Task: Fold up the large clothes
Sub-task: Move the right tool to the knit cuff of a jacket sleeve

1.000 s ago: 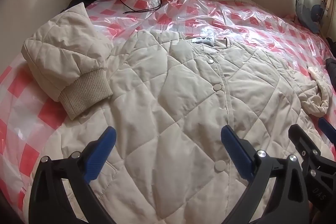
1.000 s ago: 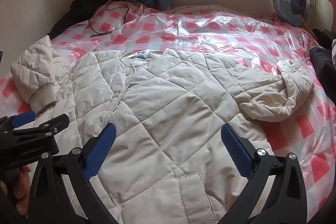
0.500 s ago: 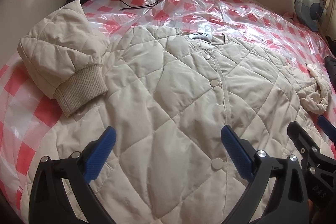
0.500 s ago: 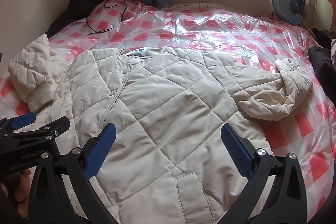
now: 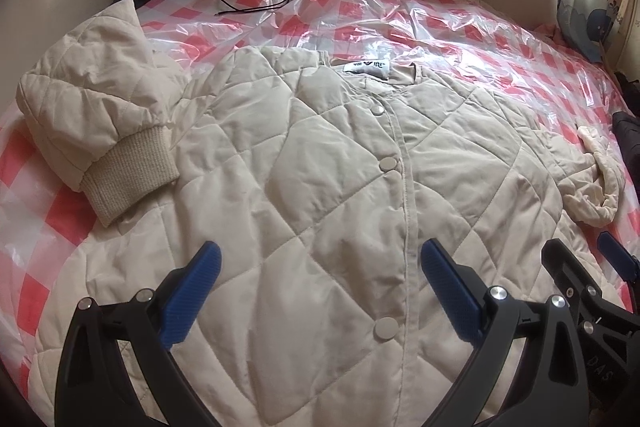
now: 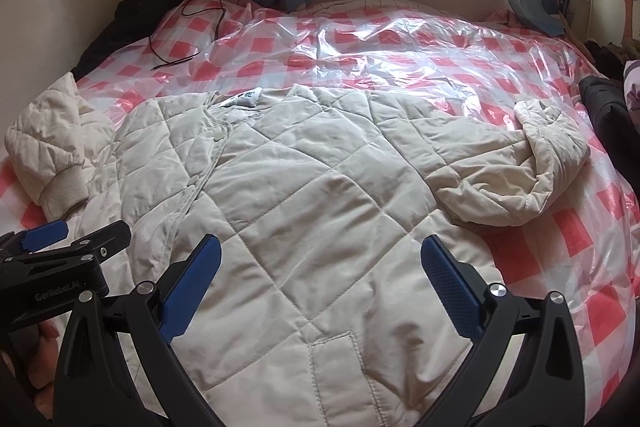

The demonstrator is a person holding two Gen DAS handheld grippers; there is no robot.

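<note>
The cream quilted padded jacket [image 5: 304, 187] lies front-up, snapped shut, across the near half of the bed [image 6: 400, 39], which is covered in a red-and-white checked plastic sheet [image 5: 460, 39]. Both sleeves are bunched: the ribbed-cuff sleeve [image 5: 92, 131] toward the bed's left edge, the other sleeve [image 6: 532, 179] toward the right. The left gripper [image 5: 320, 291] and right gripper [image 6: 320, 291] hover over the hem, jaws spread wide, holding nothing. The glossy sheet looks slippery, so a one-sided pull may drag the whole jacket askew. Thick padding may spring back out of a fold, and a shallow pinch could catch only the top layer.
</note>
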